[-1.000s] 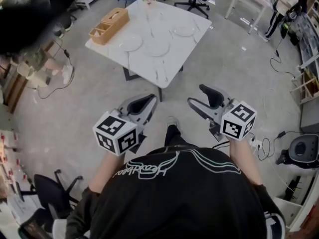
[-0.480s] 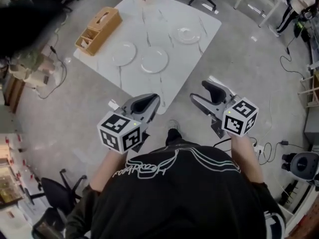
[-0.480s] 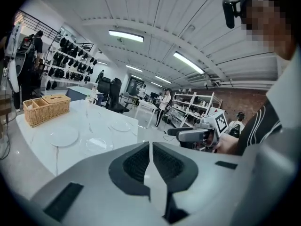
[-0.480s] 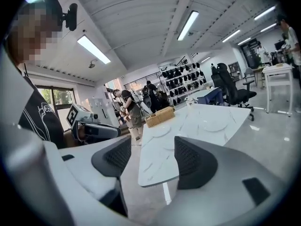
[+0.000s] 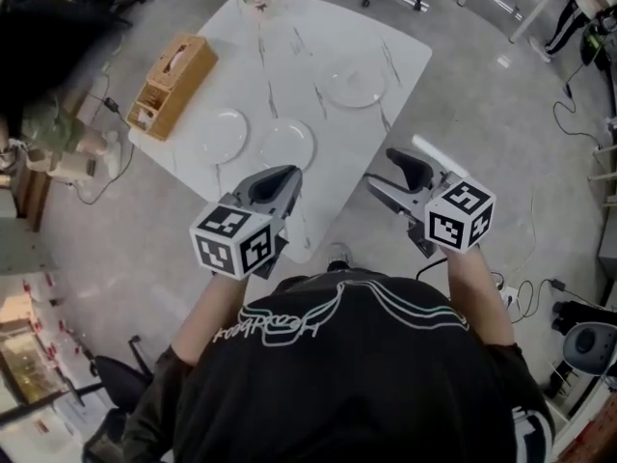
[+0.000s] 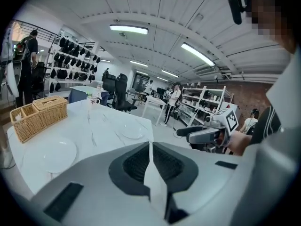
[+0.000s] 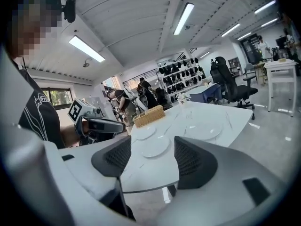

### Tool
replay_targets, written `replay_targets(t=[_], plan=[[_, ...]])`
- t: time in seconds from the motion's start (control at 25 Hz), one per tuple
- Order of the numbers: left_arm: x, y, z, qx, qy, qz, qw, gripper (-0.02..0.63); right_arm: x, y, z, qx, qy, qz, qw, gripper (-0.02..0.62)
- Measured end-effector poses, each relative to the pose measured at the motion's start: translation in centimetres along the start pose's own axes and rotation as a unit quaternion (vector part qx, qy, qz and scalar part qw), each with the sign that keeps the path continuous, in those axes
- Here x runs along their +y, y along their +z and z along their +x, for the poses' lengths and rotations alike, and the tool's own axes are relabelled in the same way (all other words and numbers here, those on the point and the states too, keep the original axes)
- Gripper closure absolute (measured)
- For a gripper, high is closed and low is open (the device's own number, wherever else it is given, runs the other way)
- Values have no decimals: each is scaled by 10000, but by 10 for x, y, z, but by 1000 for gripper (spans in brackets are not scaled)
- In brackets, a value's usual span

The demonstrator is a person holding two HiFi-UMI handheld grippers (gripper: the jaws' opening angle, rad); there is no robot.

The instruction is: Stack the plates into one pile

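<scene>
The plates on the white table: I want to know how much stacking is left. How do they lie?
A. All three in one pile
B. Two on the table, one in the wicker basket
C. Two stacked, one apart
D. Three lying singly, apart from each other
D: the head view shows the left plate, the middle plate and the far plate each flat on the table, none resting on another.

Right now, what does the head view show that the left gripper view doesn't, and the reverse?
Only the head view: the marker cube on the shut left tool, and the middle plate just ahead of it. Only the left gripper view: ceiling lights and storage shelves. Both: the white table, wicker basket, left plate, far plate and the open right tool.
</scene>
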State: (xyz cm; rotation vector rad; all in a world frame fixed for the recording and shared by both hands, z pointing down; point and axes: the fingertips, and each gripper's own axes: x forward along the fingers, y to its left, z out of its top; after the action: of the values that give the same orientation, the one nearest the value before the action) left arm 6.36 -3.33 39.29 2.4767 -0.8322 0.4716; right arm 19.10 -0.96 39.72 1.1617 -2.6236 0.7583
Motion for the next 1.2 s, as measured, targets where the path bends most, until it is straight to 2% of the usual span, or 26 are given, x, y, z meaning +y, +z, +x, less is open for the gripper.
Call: replay_targets(t=[0.32, 0.52, 0.8, 1.0, 1.2], plan=[[20, 19, 40, 331, 59, 432, 9985, 575, -41, 14, 14, 56, -151, 38, 9999, 310], [59, 26, 80, 725, 93, 719, 9947, 575, -78, 19, 38, 133, -453, 205, 9987, 311], [95, 47, 142, 1112, -172, 1192, 9865, 575, -130, 28, 68, 336, -884, 98, 9955, 310], [114, 49, 188, 1350, -310, 1248, 9825, 575, -174, 35, 79, 458, -1155, -86, 9922, 310], [128, 45, 231, 1680, -343, 1325, 9762, 575, -217, 21, 84, 641, -1479, -64, 9869, 310]])
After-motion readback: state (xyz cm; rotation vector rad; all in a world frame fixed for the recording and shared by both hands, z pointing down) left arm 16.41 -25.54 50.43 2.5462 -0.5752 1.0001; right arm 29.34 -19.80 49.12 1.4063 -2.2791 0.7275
